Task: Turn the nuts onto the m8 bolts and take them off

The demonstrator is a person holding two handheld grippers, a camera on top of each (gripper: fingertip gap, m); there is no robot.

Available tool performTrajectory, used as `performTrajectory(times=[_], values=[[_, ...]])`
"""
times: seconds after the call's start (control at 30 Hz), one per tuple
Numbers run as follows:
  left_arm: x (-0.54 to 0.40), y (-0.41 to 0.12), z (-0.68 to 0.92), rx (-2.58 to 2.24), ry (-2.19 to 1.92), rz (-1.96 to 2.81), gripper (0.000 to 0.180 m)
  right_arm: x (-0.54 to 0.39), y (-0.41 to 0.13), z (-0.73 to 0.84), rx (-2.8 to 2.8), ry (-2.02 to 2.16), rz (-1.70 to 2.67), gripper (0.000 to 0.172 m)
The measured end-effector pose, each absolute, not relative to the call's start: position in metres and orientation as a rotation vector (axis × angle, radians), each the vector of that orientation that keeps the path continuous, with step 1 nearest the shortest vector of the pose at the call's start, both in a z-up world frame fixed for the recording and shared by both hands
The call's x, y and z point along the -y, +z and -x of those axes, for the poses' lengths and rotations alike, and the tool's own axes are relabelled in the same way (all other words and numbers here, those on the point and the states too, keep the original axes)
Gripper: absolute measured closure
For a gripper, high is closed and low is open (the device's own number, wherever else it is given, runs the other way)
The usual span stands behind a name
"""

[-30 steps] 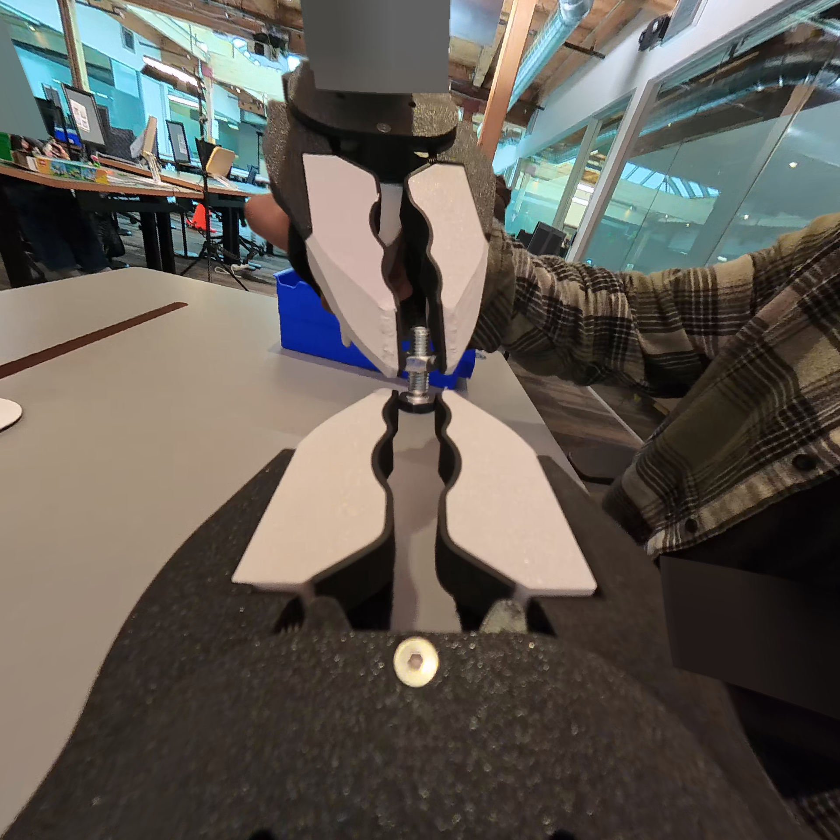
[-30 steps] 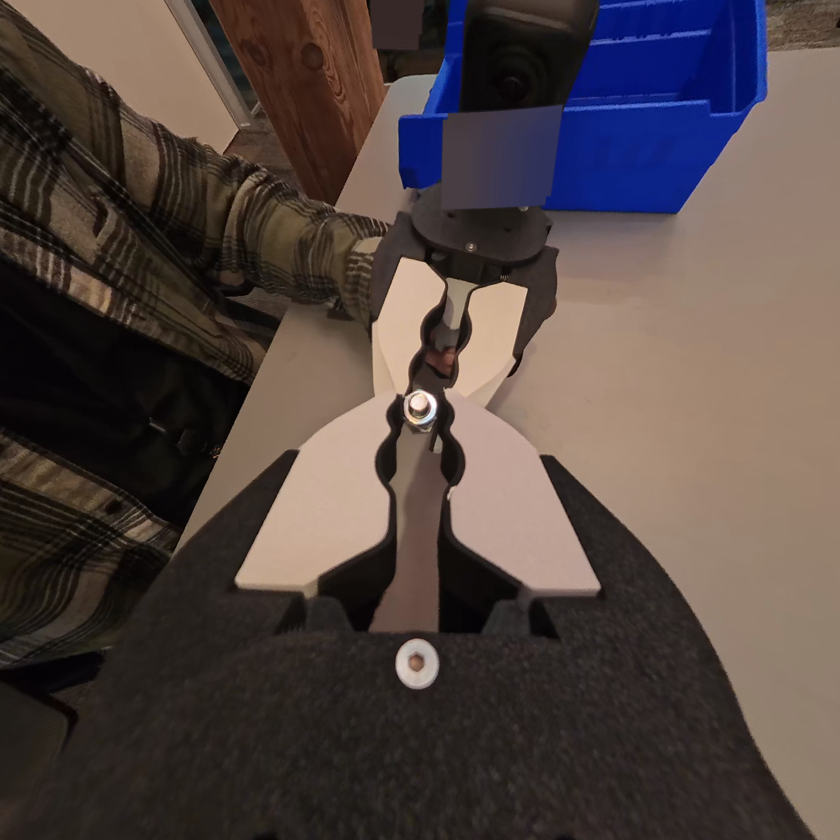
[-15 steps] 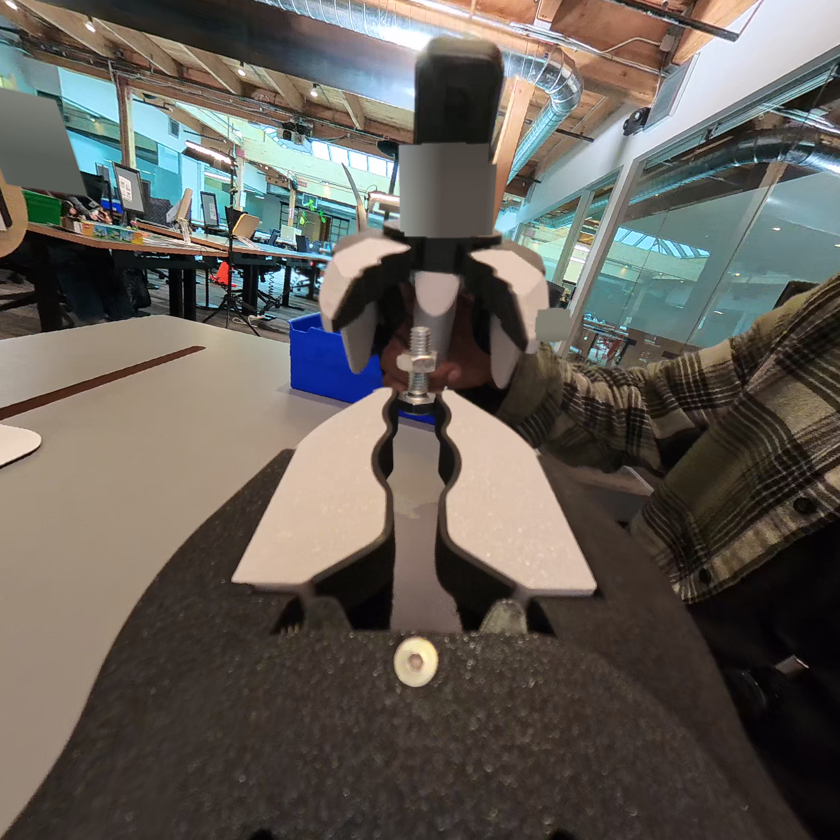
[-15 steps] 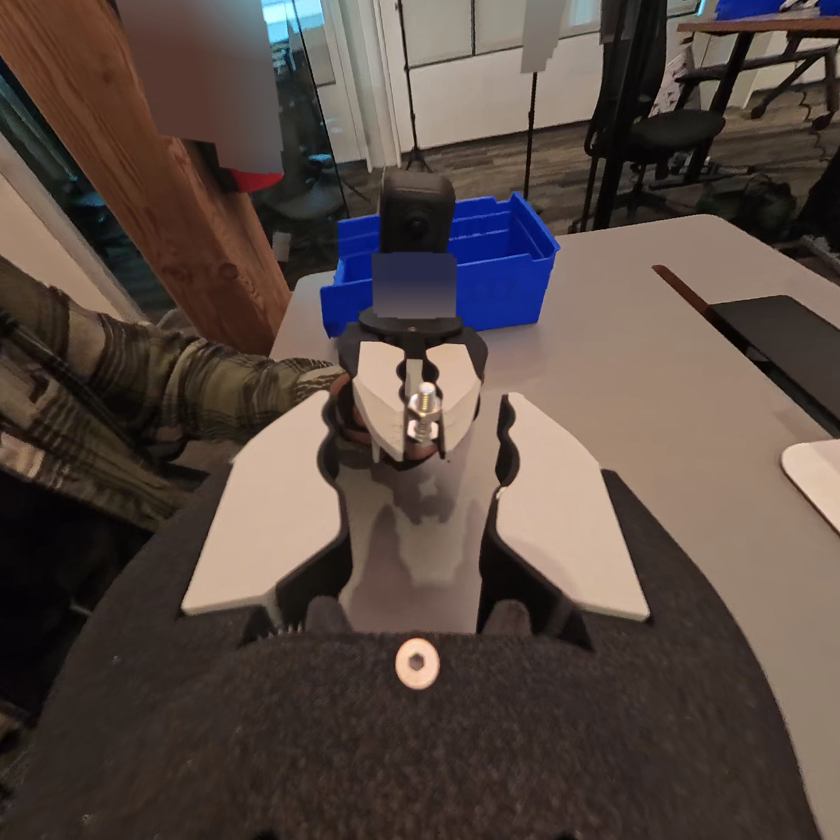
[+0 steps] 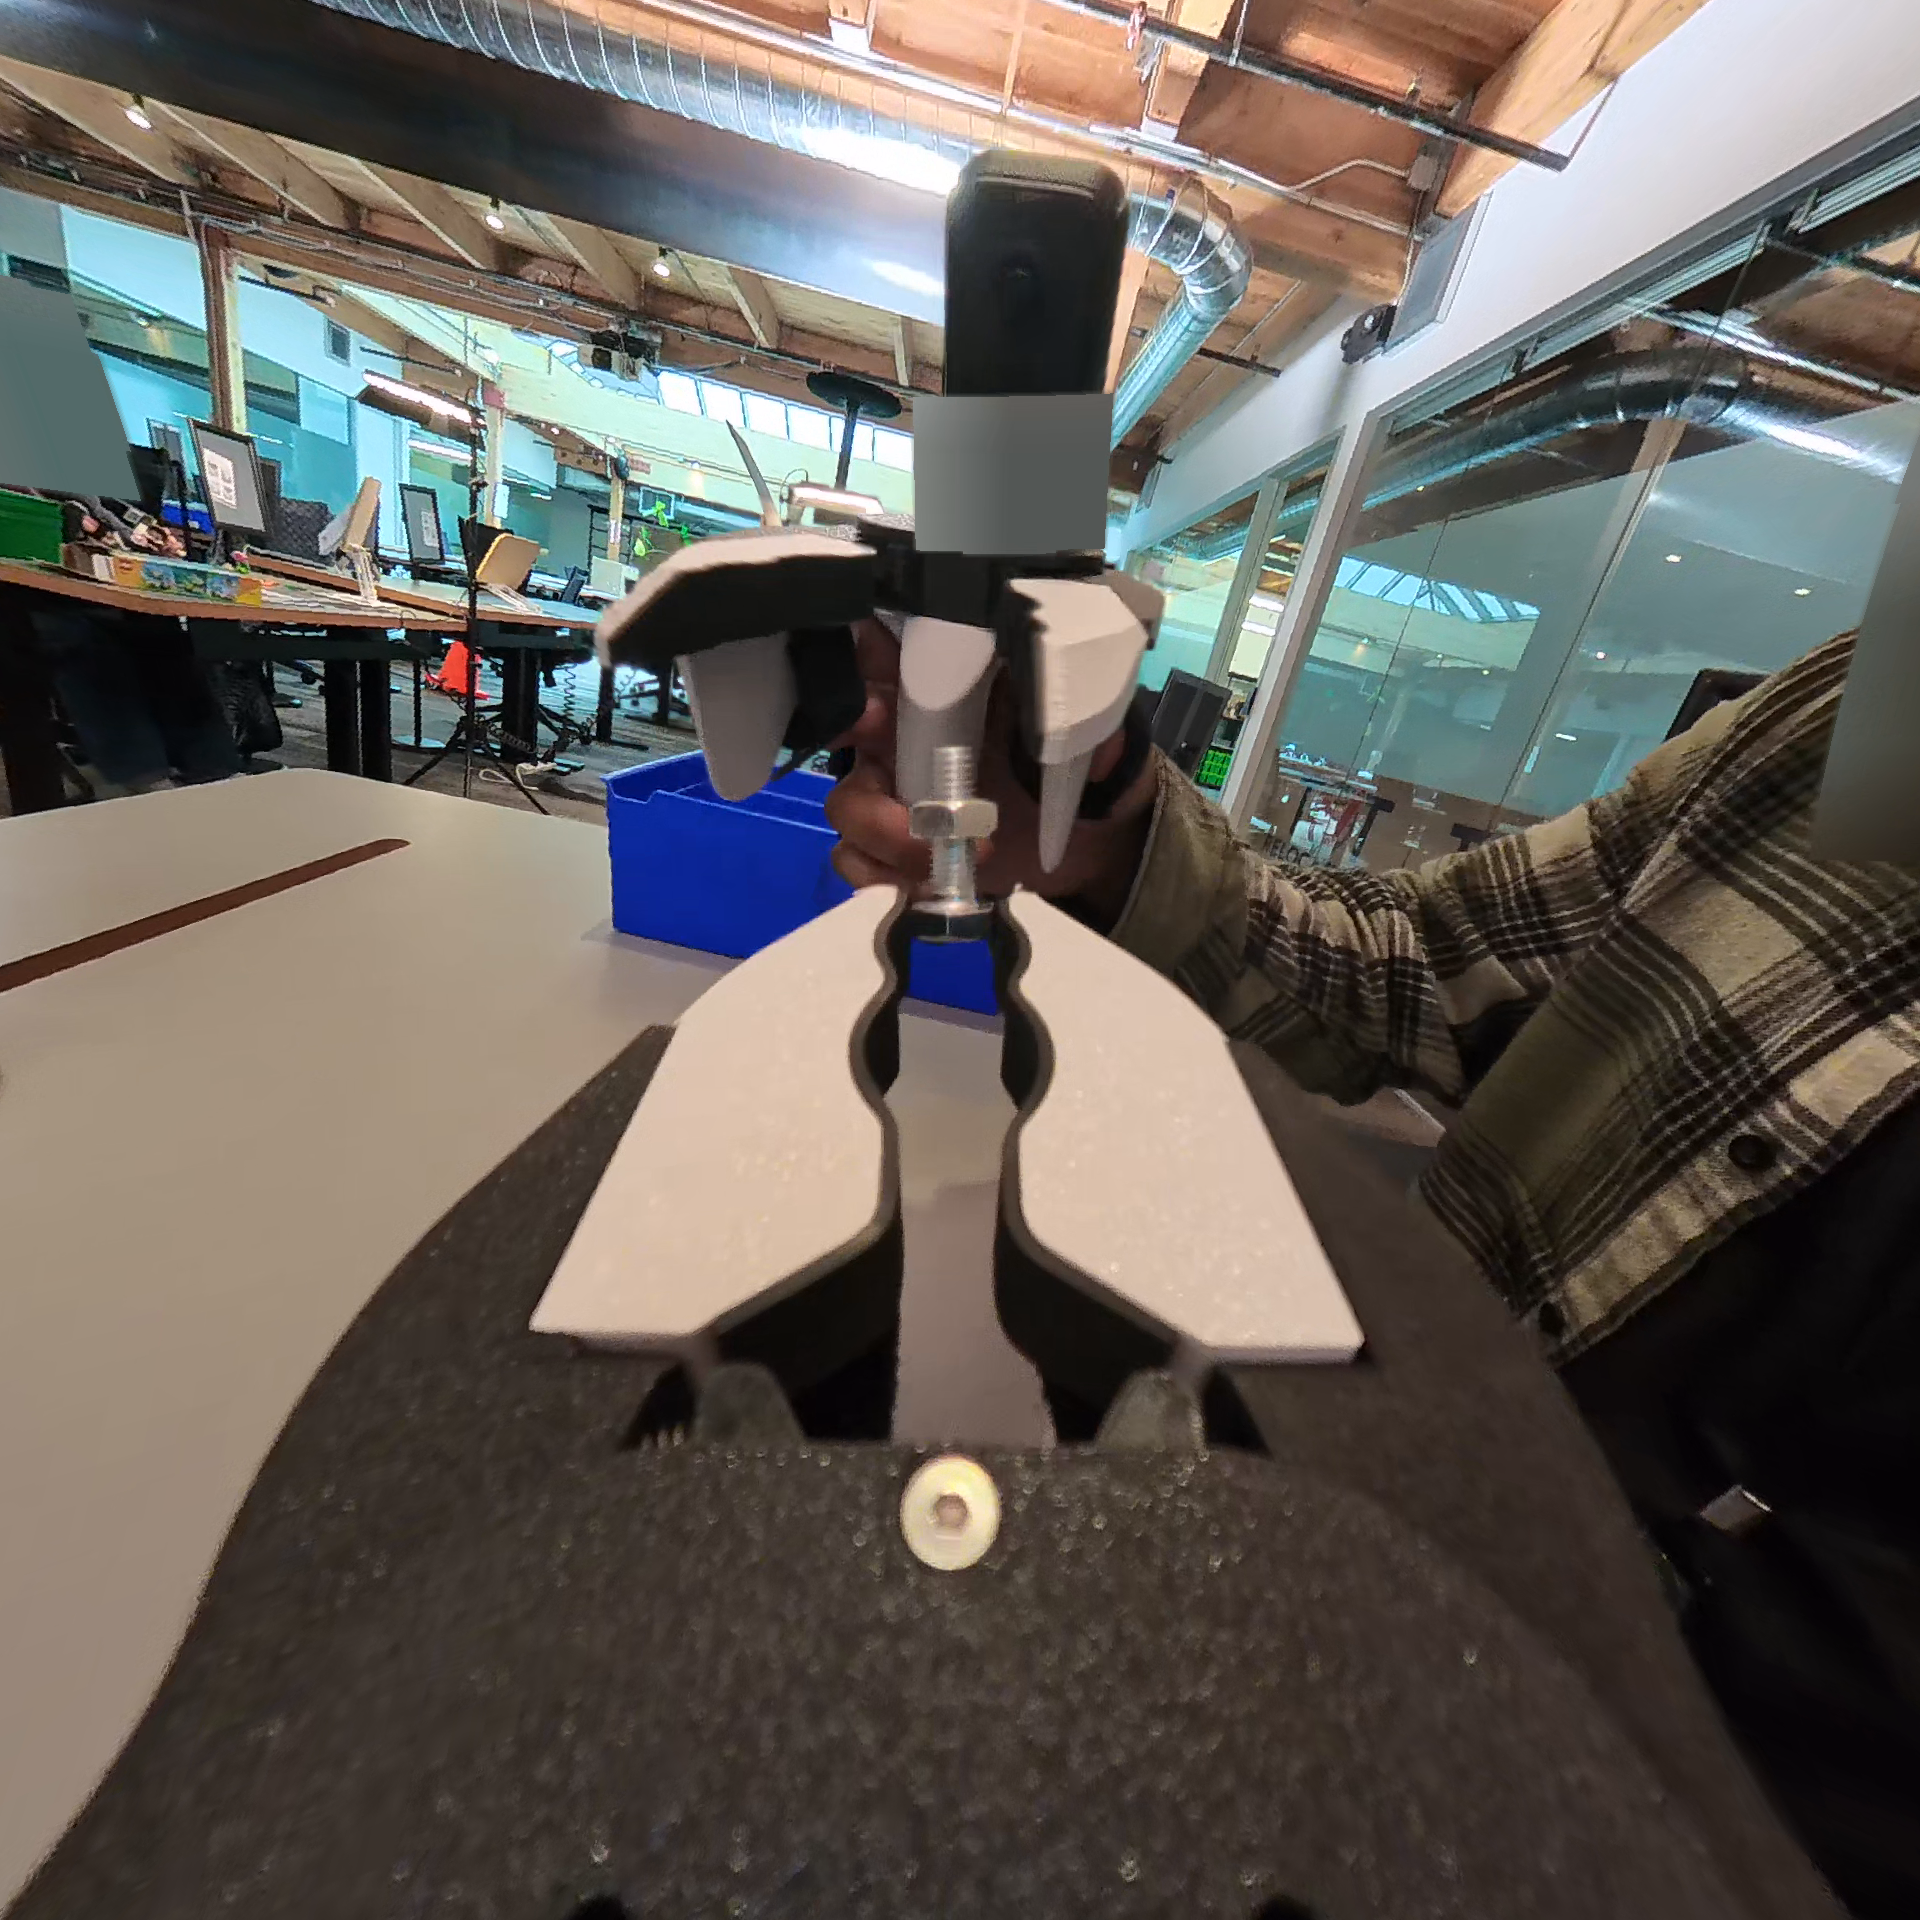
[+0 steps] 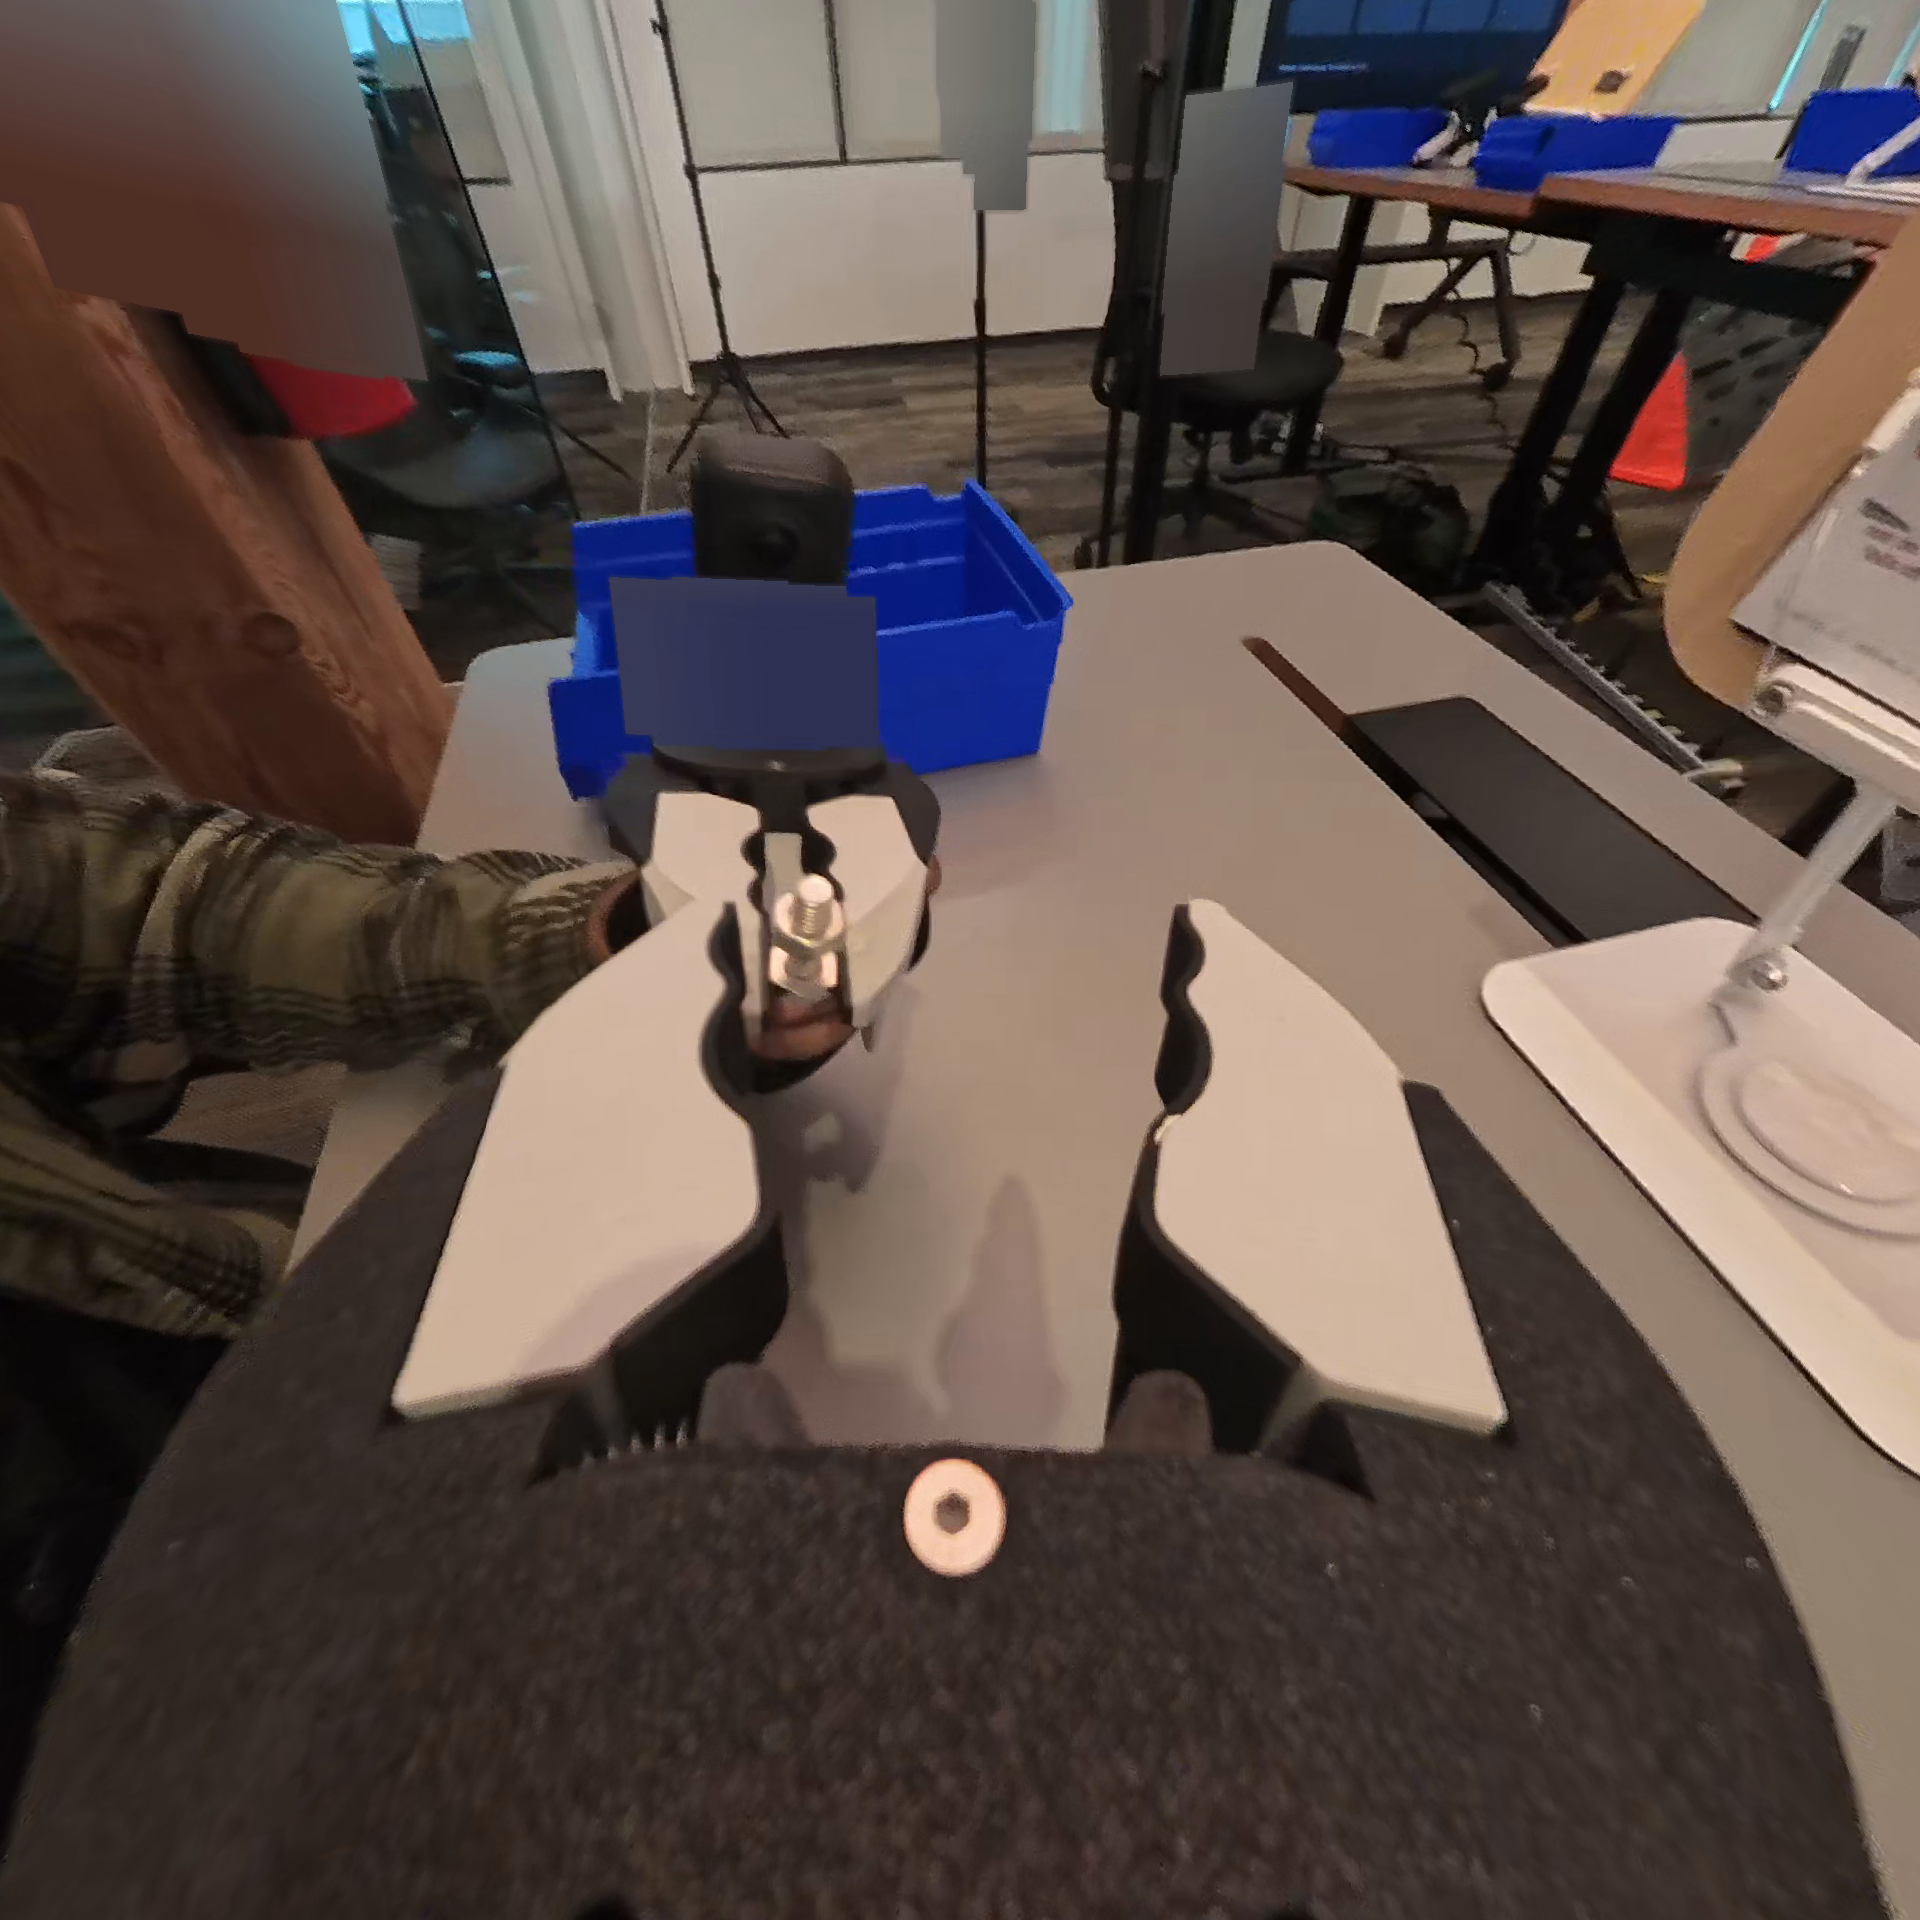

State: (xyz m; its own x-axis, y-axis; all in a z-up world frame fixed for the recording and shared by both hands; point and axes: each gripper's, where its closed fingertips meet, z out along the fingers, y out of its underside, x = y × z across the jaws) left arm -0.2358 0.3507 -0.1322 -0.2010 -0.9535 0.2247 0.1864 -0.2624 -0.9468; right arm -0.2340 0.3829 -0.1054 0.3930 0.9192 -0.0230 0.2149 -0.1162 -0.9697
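Observation:
My left gripper (image 5: 951, 920) is shut on the head of a silver bolt (image 5: 953, 862) and holds it upright above the grey table (image 5: 312, 1039). A silver hex nut (image 5: 951, 821) sits partway down the thread, below the bolt's tip. My right gripper (image 6: 956, 935) is wide open and empty, and nothing lies between its fingers. It hangs behind and above the bolt in the left wrist view (image 5: 904, 769), clear of the nut. The right wrist view shows my left gripper (image 6: 800, 987) with the bolt (image 6: 815, 902) and the nut (image 6: 803, 944) just inside my right gripper's left finger (image 6: 623, 1091).
A blue bin (image 6: 966, 665) stands at the table's far end and also shows in the left wrist view (image 5: 717, 862). A white stand base (image 6: 1662, 1060) and a black pad (image 6: 1507, 790) lie at the right. Plaid sleeves (image 5: 1455, 935) reach in from the side.
My right gripper let go of the nut, opened wide and drew back from the bolt. My left gripper keeps its hold on the bolt's head, and the nut stays on the thread.

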Motion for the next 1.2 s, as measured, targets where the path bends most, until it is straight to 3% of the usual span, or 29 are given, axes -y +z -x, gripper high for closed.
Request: performTrajectory(times=[0.13,0.2,0.3,0.47,0.67,0.8,0.9,1.1,1.2], values=[[-0.348,-0.129,0.237,-1.038,-1.628,1.11,0.166,-0.391,-0.114,0.236,1.043,0.732,1.619,0.086],[-0.348,-0.125,0.241,-1.014,-1.662,1.083,0.166,-0.399,-0.107,0.222,0.98,0.695,1.616,0.096],[-0.351,-0.12,0.244,-0.977,-1.688,1.057,0.166,-0.386,-0.087,0.23,0.963,0.871,1.535,0.098],[-0.346,-0.117,0.244,-0.983,-1.69,1.018,0.167,-0.385,-0.102,0.247,1.046,0.831,1.585,0.087],[-0.345,-0.115,0.246,-0.97,-1.696,1.003,0.166,-0.38,-0.086,0.245,0.983,0.986,1.522,0.09],[-0.345,-0.115,0.246,-0.969,-1.692,1.006,0.166,-0.392,-0.107,0.246,1.018,0.833,1.607,0.08],[-0.347,-0.113,0.25,-0.953,-1.692,0.999,0.166,-0.394,-0.096,0.237,0.936,0.935,1.578,0.09],[-0.345,-0.115,0.246,-0.964,-1.688,1.007,0.166,-0.391,-0.102,0.251,0.997,0.894,1.588,0.081],[-0.348,-0.112,0.251,-0.941,-1.697,0.995,0.167,-0.396,-0.095,0.236,0.934,0.924,1.573,0.088]])
